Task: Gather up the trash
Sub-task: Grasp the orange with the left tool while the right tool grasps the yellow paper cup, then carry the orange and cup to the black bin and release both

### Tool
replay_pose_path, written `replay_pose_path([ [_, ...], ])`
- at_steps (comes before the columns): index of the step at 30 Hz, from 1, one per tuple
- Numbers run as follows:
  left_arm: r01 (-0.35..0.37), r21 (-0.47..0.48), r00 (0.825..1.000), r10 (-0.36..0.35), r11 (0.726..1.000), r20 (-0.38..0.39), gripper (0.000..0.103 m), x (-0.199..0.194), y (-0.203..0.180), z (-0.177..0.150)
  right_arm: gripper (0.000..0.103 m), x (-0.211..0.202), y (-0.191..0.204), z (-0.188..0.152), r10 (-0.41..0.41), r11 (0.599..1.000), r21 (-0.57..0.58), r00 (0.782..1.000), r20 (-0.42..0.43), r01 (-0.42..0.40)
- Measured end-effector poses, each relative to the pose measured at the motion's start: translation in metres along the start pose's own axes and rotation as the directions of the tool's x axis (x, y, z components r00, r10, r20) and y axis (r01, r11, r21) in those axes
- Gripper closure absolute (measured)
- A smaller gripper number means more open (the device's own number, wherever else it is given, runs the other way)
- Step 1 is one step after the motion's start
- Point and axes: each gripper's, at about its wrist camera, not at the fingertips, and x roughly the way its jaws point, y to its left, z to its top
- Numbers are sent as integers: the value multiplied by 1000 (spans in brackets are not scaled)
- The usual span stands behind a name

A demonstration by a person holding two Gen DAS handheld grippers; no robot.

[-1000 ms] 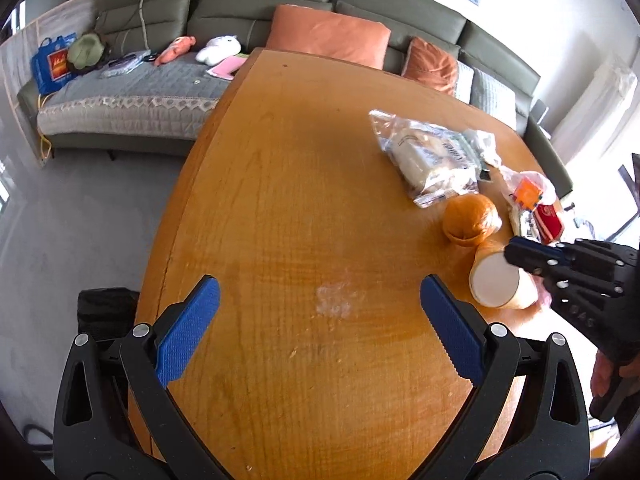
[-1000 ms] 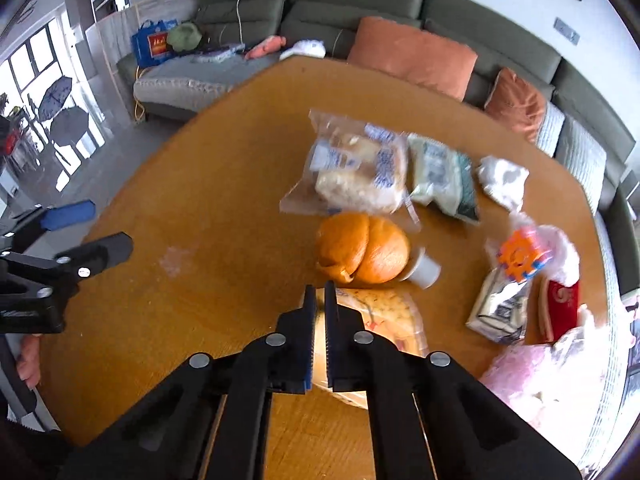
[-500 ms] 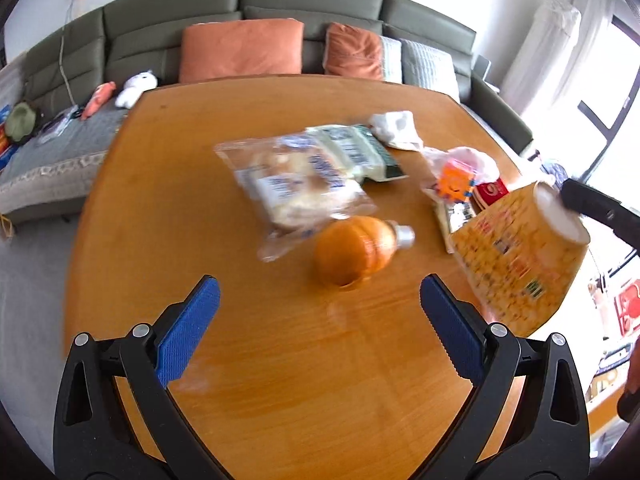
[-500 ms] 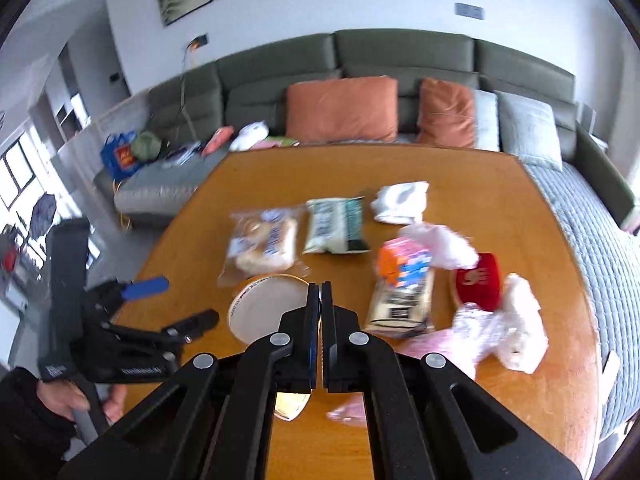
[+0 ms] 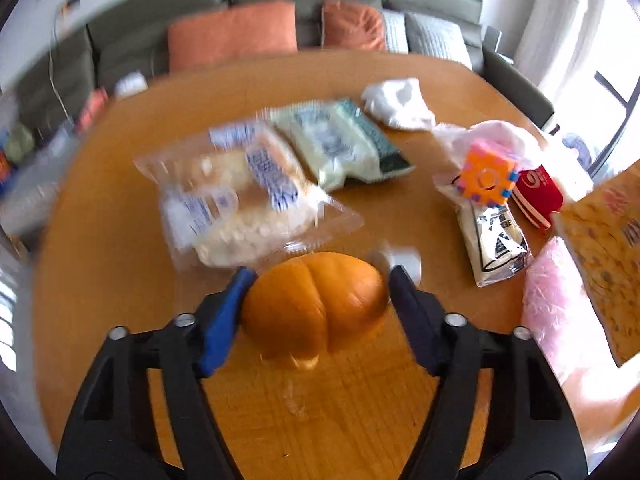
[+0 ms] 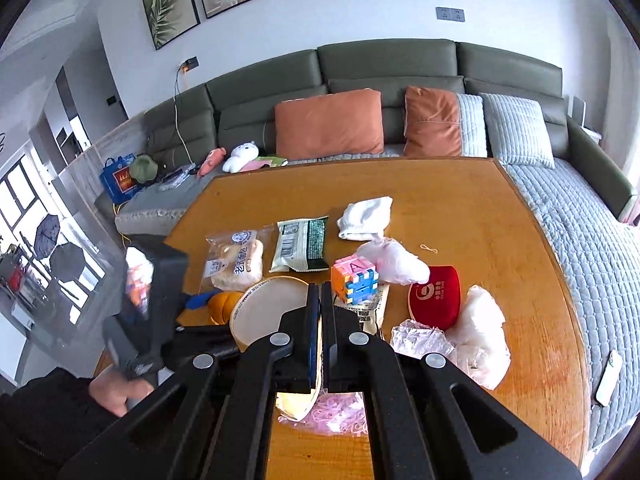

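Beyond both our grippers we see the green sofa [image 6: 392, 68] with its orange cushion [image 6: 329, 123], and under them the wooden table [image 6: 472, 216] that carries the trash. Ahead of our left gripper [image 5: 318, 278] lies the clear bread bag [image 5: 240, 200], and just to the right of that bag the pale snack packet [image 5: 340, 144]. Farther off, behind the packet, we see the white crumpled cloth [image 6: 366, 216]. Our right gripper [image 6: 321, 292] has its jaws pressed together on the rim of the paper cup [image 6: 268, 312], which hangs tilted with its open mouth toward the sofa. Right of this gripper are the red pouch [image 6: 434, 298] and, just in front of its tips, the coloured cube [image 6: 354, 280]. Between the fingers of our left gripper sits the orange crushed bottle [image 5: 314, 306] with its white cap [image 5: 404, 260] at the right; the jaws are closing on it, and both pads look to touch its sides, though the picture is blurred.
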Motion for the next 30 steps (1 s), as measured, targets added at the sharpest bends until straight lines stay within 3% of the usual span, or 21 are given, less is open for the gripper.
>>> replay_pose_path([
  [5, 38, -52, 999, -37, 998, 21, 43, -8, 5, -9, 101, -6, 10, 0, 20, 1000, -8, 1000, 9, -20],
  [12, 43, -69, 996, -38, 997, 80, 43, -61, 24, -37, 101, -7, 46, 2, 68, 997, -44, 998, 13, -67],
  [20, -15, -179, 989, 42, 984, 145, 43, -127, 92, -75, 101, 13, 140, 6, 190, 969, -155, 982, -21, -191],
  [25, -99, -303, 976, 152, 948, 156, 43, -165, 158, -111, 101, 31, 219, 3, 286, 925, -237, 955, -75, -295],
  [30, -185, -431, 954, 266, 883, 136, 43, -203, 222, -157, 101, 47, 299, -5, 378, 864, -303, 915, -139, -403],
])
